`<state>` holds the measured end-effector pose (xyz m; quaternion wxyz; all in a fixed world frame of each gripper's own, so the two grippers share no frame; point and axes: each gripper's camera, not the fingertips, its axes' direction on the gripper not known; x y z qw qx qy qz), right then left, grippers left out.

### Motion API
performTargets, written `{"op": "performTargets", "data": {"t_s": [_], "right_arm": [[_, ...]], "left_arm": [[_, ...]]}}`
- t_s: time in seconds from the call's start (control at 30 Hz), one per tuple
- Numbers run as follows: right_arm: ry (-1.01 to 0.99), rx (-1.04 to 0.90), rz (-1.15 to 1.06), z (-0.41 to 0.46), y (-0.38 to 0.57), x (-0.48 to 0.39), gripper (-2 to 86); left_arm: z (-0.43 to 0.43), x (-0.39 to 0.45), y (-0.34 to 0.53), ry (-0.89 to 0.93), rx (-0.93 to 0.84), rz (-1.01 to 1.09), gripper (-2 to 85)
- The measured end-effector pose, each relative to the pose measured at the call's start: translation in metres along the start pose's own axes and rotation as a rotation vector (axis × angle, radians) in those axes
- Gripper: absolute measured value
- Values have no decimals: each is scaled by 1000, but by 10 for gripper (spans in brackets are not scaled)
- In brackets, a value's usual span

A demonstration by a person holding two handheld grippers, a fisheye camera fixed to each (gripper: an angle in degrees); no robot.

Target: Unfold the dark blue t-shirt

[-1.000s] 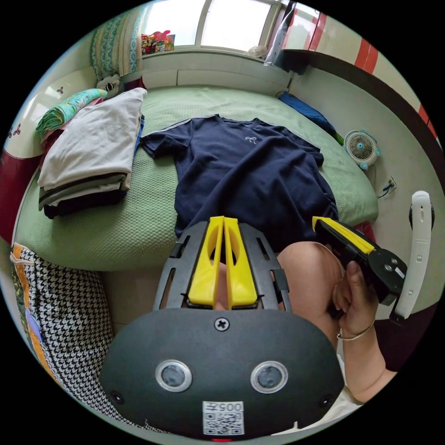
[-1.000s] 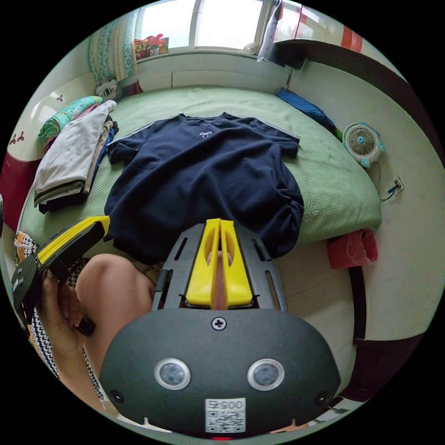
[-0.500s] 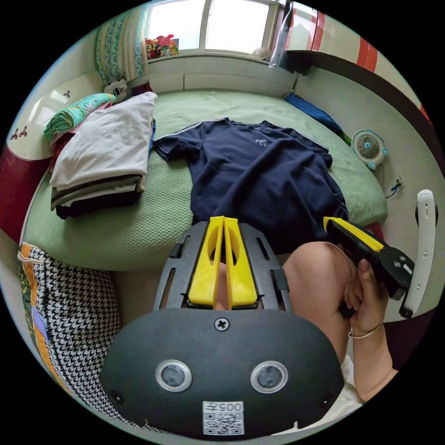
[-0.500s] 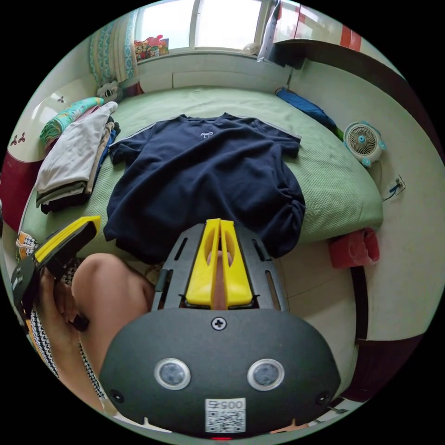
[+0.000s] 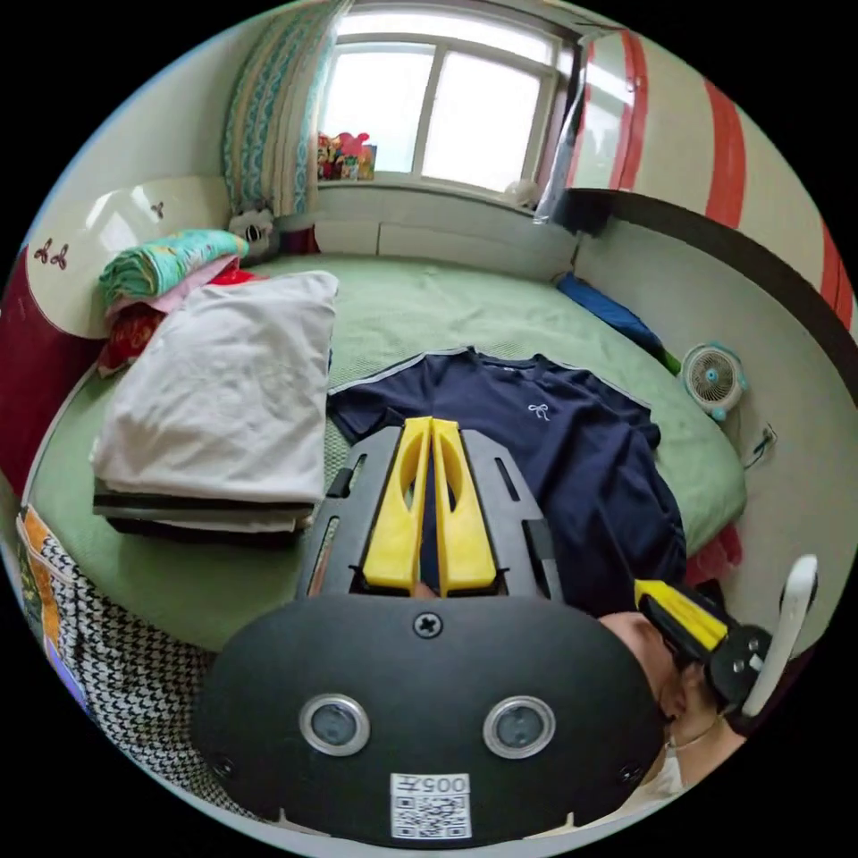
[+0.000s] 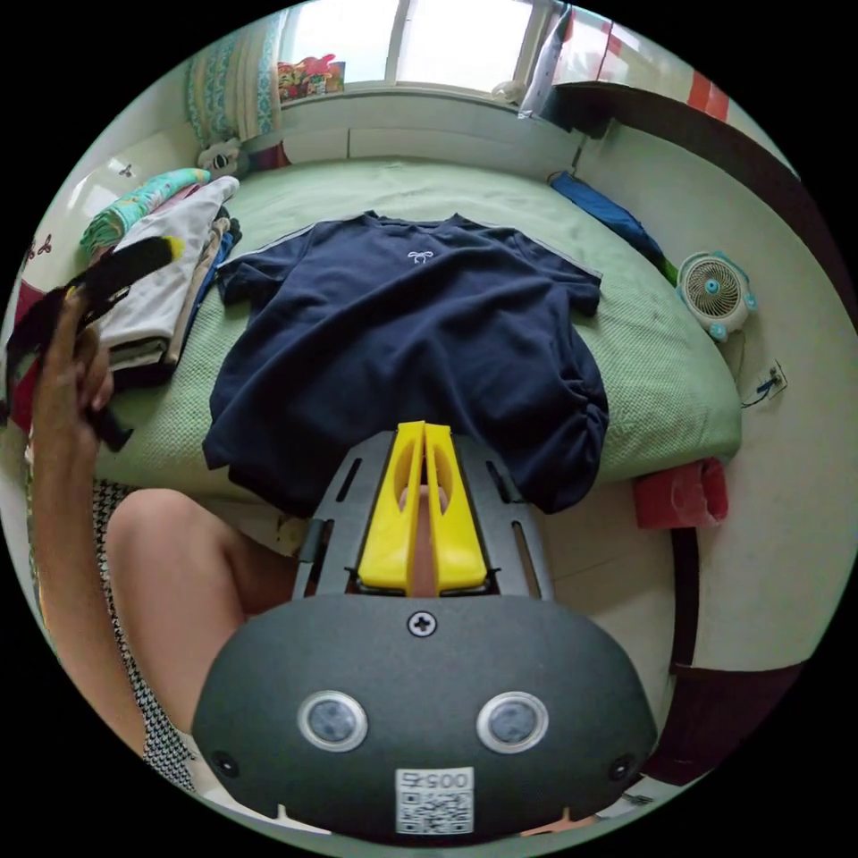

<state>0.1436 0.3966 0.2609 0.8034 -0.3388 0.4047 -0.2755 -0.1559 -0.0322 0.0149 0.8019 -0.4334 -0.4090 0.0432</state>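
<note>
T-shirt (image 6: 402, 349) lies spread flat on bed (image 6: 661, 375), hem over edge; unfolding looks done. L gripper (image 5: 432, 429) & R gripper (image 6: 423, 433): jaws together, empty, held clear of cloth.

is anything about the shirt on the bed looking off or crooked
Mostly flat, but the t-shirt has its hem hanging over the bed edge, and the hem corner near the fan is bunched into gathers instead of lying smooth. Both sleeves are spread out.

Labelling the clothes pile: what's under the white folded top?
Under the white folded top sit thin light and dark folded layers, resting on the green bed. How many garments, and what kind, is hidden.
</note>
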Motion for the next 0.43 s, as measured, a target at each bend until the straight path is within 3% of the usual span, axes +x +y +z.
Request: {"op": "performTargets", "data": {"t_s": [0.13, 0.2, 0.23, 0.33, 0.43], "right_arm": [[36, -25, -60, 7, -13, -19, -12], [41, -19, -101, 6, -23, -28, -12], [25, -11, -114, 5, -26, -30, -11], [-120, 70, -225, -6, -53, -43, -11], [-193, 179, -294, -17, -103, -65, -8]], "left_arm": [[50, -23, 16, -27, -20, -64, -2], [51, -33, 14, 87, -43, -123, -2], [44, -33, 12, 120, 36, -84, -1], [45, -29, 2, -36, 84, -19, 0], [65, -33, -7, -27, 9, 64, 6]]}}
